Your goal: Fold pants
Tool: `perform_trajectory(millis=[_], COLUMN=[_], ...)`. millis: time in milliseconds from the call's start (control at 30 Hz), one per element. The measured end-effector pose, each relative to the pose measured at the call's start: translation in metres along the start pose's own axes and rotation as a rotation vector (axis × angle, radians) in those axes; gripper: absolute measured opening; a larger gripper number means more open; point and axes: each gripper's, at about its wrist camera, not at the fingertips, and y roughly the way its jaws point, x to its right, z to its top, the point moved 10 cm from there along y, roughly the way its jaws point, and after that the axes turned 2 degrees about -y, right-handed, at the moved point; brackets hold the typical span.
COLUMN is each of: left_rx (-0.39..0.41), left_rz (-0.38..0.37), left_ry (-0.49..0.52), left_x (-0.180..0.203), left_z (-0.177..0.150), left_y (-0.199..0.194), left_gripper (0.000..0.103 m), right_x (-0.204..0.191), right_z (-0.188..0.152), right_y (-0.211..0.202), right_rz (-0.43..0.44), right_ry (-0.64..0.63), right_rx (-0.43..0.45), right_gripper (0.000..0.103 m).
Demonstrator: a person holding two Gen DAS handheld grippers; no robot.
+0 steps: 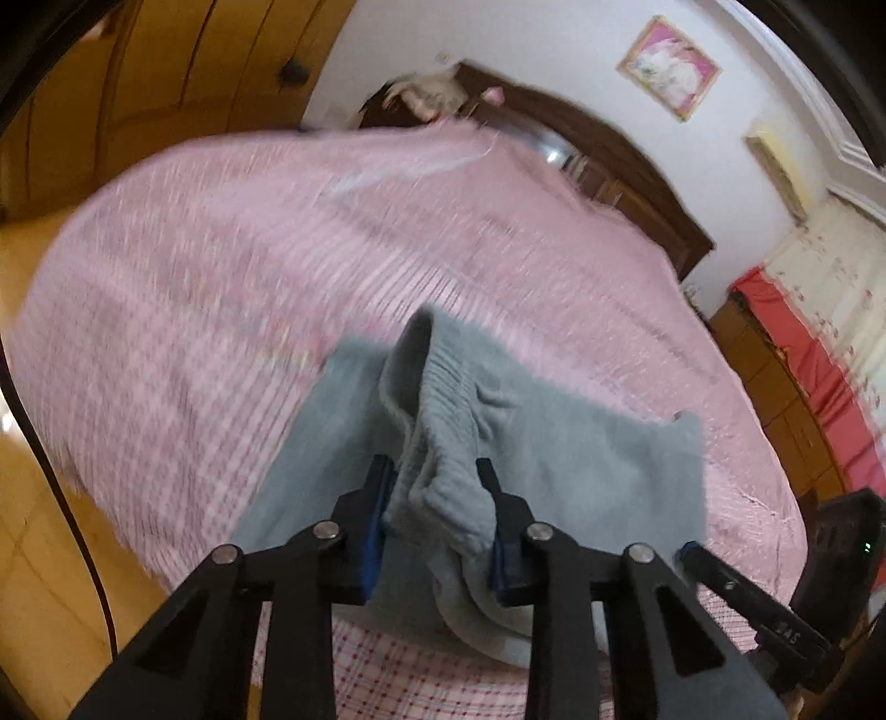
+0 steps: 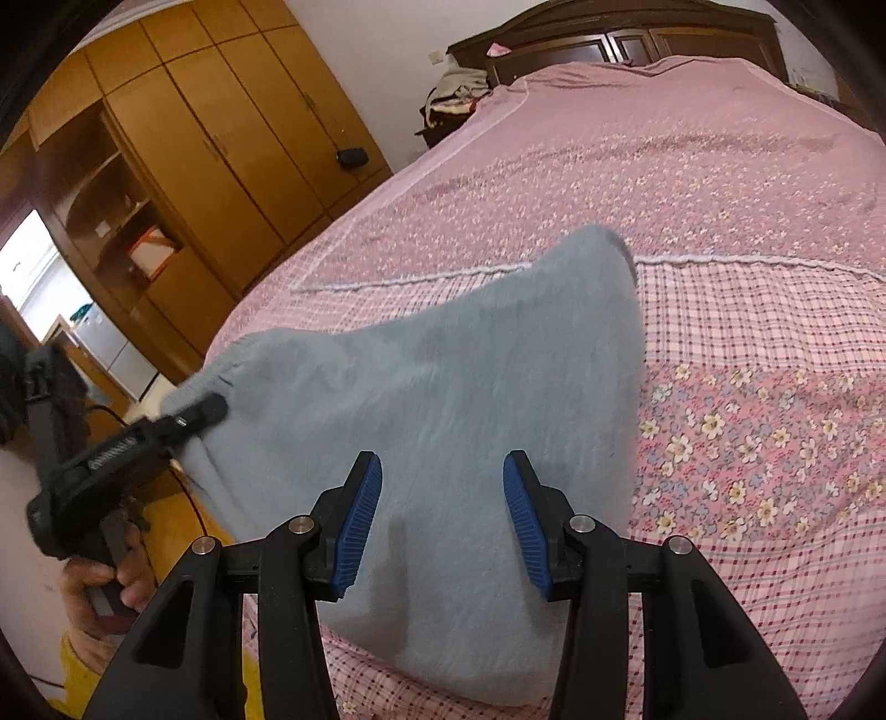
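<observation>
Bedroom, pink bed [image 2: 720, 232] | left tongs [image 1: 437, 498] clamped on bunched waistband of pants [image 2: 443, 387] | right tongs [image 2: 443, 498] open, empty, hovering over cloth | pants lie straight ahead, long axis running away, left nearer edge

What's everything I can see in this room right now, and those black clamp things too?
pants: one, grey-blue, fleecy, on the near end of the bed, waistband bunched up.
bedspread: one, pink, floral and checked, covering the bed.
headboard: one, dark brown, far end of the bed.
wardrobe: one, orange-brown wood, beside the bed.
picture: one, pink frame, on the white wall.
clothes pile: one, mixed colours, beside the headboard.
left tool: black with blue pads, shut on the pants' waistband.
right tool: black with blue pads, open over the pants.
hand: one, gripping the left tool's handle.
</observation>
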Motion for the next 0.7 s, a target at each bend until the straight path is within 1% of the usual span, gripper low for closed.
perform_trajectory(millis=[33,67,100,200,233,300,333,367,400,433,467,533,567,667,700], left_rx=[0.036,0.055,0.078,0.102,0.091,0.051,0.028,0.005,-0.012,-0.027,-0.037,-0.042,-0.041,-0.045,-0.036], left_rz=[-0.011,-0.009,0.004,0.051,0.071,0.076,0.092,0.128,0.149,0.156,0.156,0.161,0.167,0.178,0.181], left_ry=[0.028,0.043,0.062,0.078,0.068,0.048,0.047,0.053,0.055,0.047,0.034,0.031,0.036,0.047,0.053], left_x=[0.007,0.010,0.011,0.001,-0.009,-0.021,-0.029,-0.038,-0.044,-0.050,-0.055,-0.062,-0.065,-0.068,-0.067], left_z=[0.008,0.014,0.020,0.025,0.022,0.013,0.008,0.001,-0.005,-0.010,-0.015,-0.017,-0.017,-0.014,-0.010], left_y=[-0.009,-0.012,-0.017,-0.021,-0.019,-0.011,-0.003,0.005,0.011,0.016,0.018,0.021,0.018,0.004,-0.004], left_gripper=[0.028,0.028,0.028,0.028,0.028,0.028,0.029,0.031,0.034,0.038,0.040,0.049,0.050,0.051,0.051], right_x=[0.000,0.001,0.002,0.003,0.004,0.003,0.003,0.004,0.004,0.007,0.008,0.007,0.007,0.008,0.010], right_z=[0.000,0.000,0.000,-0.003,-0.004,-0.007,-0.009,-0.011,-0.014,-0.015,-0.015,-0.014,-0.013,0.000,0.004], right_y=[-0.001,-0.002,-0.003,0.001,0.003,0.009,0.012,0.014,0.017,0.019,0.020,0.020,0.018,0.011,0.008], right_rz=[0.000,0.000,0.000,-0.003,-0.005,-0.011,-0.015,-0.018,-0.022,-0.023,-0.023,-0.020,-0.017,-0.012,-0.015], right_ry=[0.002,0.004,0.006,0.007,0.006,0.002,0.000,-0.003,-0.006,-0.006,-0.003,0.003,0.005,0.007,0.004], right_rx=[0.004,0.007,0.006,-0.013,-0.022,-0.038,-0.048,-0.058,-0.067,-0.073,-0.077,-0.079,-0.077,-0.043,-0.028], right_gripper=[0.047,0.047,0.047,0.047,0.047,0.047,0.047,0.047,0.047,0.047,0.047,0.047,0.047,0.047,0.047])
